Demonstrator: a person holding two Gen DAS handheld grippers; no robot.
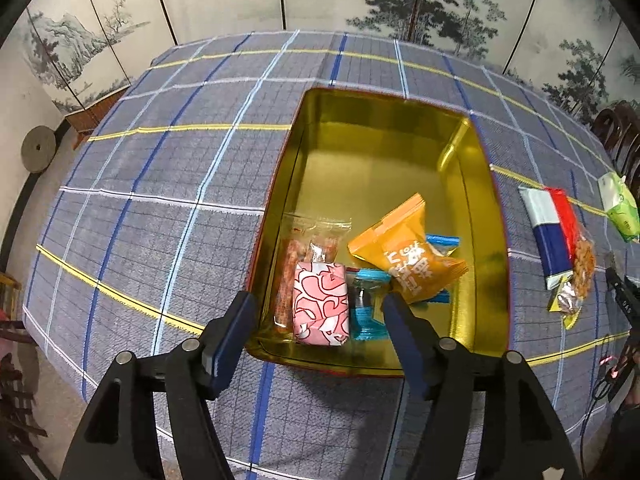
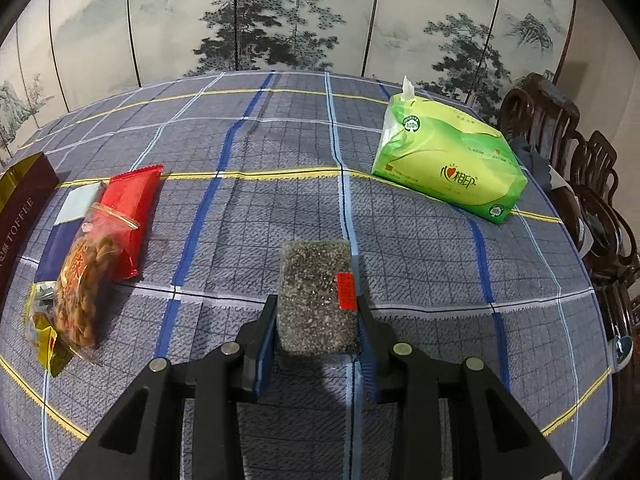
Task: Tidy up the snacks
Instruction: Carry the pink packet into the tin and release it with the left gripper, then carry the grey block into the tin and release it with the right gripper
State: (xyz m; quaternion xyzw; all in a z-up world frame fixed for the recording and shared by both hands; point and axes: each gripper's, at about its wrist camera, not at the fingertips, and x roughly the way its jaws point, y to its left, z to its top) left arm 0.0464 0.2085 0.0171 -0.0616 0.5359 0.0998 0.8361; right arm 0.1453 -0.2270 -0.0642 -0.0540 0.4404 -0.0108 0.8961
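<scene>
Partly, orange packet point(image 1: 408, 258) hides blue wrappers point(image 1: 442, 240) in tin point(image 1: 376, 128).

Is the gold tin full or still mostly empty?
Mostly empty. The gold tin holds a few wrapped snacks at its near end; the far floor is bare.

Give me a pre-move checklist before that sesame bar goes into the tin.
1. Right gripper shut on the sesame bar: ok.
2. Left gripper open, nothing between its fingers: ok.
3. Free space in the gold tin, far half bare: ok.
4. Left gripper clear of the tin's opening: not ok, it hangs over the near end.
5. Pink packet lies inside the tin: ok.
6. Bar's underside clear of the tablecloth: cannot tell.
</scene>
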